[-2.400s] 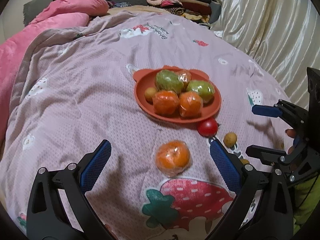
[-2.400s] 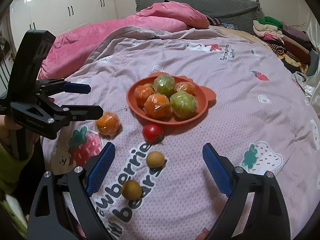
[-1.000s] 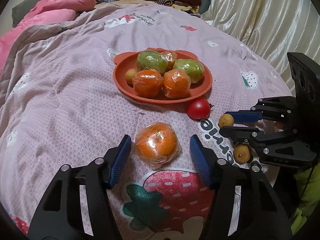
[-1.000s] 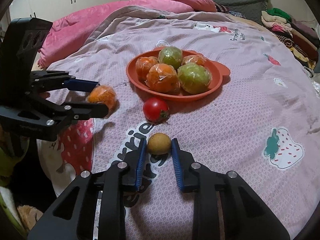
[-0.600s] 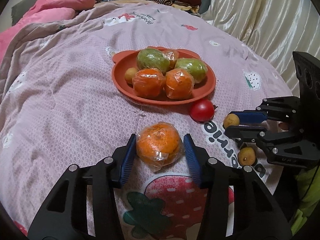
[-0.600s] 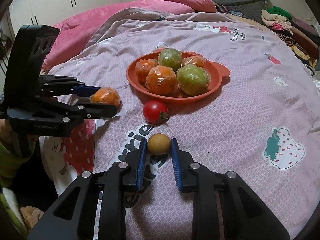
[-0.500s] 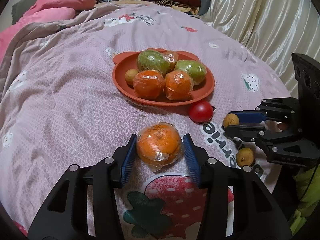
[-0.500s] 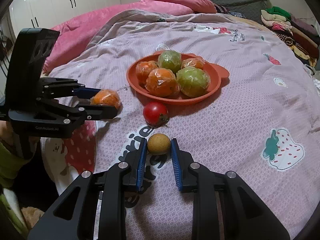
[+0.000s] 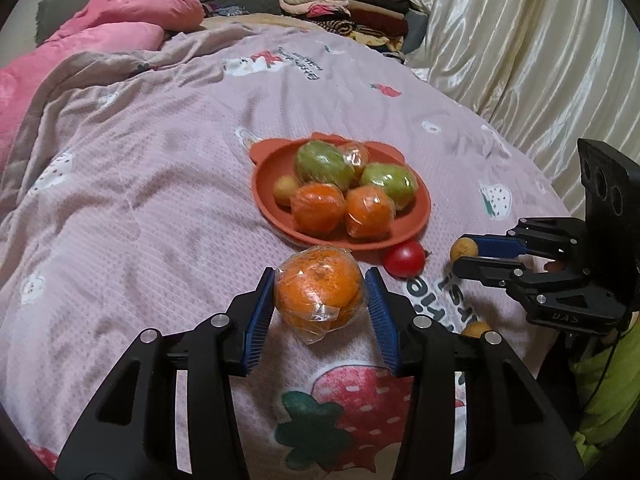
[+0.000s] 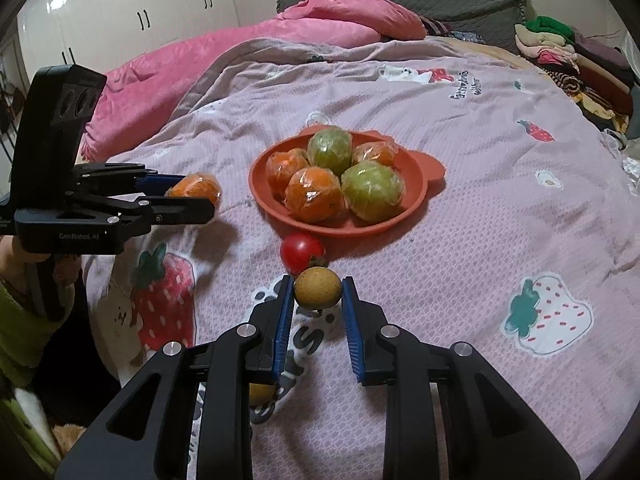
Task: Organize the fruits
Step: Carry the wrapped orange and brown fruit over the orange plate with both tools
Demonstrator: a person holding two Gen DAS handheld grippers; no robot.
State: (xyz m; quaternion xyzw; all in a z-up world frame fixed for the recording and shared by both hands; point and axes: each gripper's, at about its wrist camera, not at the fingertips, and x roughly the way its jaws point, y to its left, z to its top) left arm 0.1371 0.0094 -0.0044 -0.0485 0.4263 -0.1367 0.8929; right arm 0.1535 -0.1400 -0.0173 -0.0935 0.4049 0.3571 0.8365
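Since the earlier frames, both tongs have closed on fruit that then lay loose on the bedspread: the left tongs (image 9: 320, 292) now grip the wrapped orange (image 9: 319, 293), and the right tongs (image 10: 317, 292) grip the small brown fruit (image 10: 318, 287). Left jaws have just been closing, with the orange between them; its blue pads (image 9: 262, 320) press on both sides of the plastic wrap. Right jaws stand narrow, pads tight on either side of the brown fruit.

Nearest in the right wrist view, a second small brown fruit (image 10: 262, 394) lies on the bedspread (image 10: 500, 240), partly hidden behind the left finger of the right tongs. Just beyond the held brown fruit sits a red tomato (image 10: 302, 254), on the bedspread and close to the near rim of the orange plate (image 10: 416, 196).

Farther on, the plate holds wrapped fruit: three oranges (image 10: 314, 194), two green fruits (image 10: 372, 190) and, per the left wrist view, one small yellowish fruit (image 9: 285, 196) at its left edge. A person's hand (image 10: 60, 276) holds the left tool at the left of the scene.

At the far end lie a pink quilt (image 10: 260, 40), a stack of folded clothes (image 10: 568, 52) to the right, and white cupboards (image 10: 120, 8) at far left.
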